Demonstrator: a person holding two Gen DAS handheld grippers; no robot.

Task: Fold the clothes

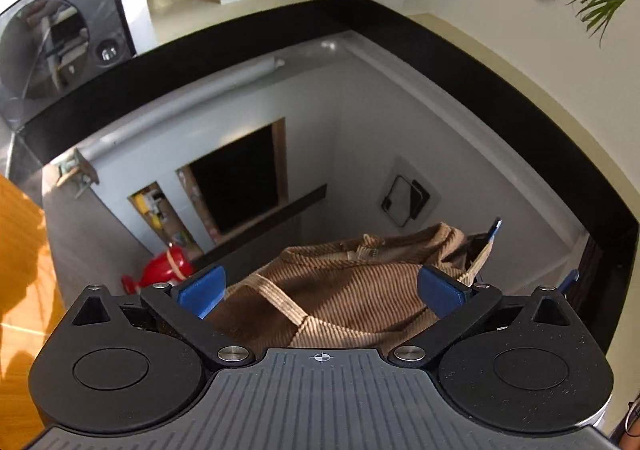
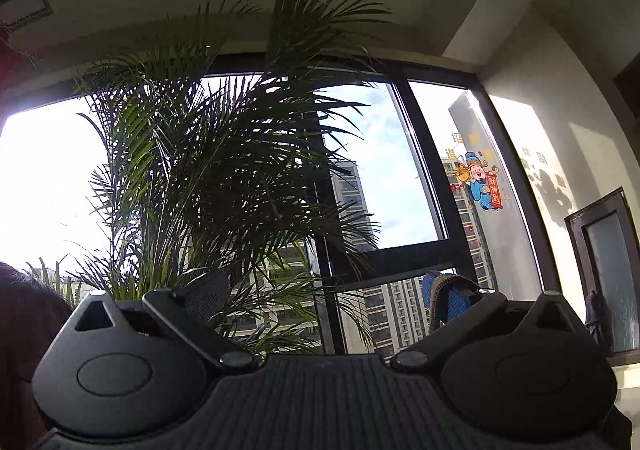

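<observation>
Only the left wrist view shows the tan ribbed garment (image 1: 340,286), bunched between the wide-apart fingers of the left gripper (image 1: 322,286), under a ceiling. Opposite, the right gripper (image 2: 328,294) faces a palm (image 2: 224,170) and window sticker (image 2: 478,180) with unreadable characters; jaws apart, perhaps fabric draped over one fingertip (image 2: 444,298).
</observation>
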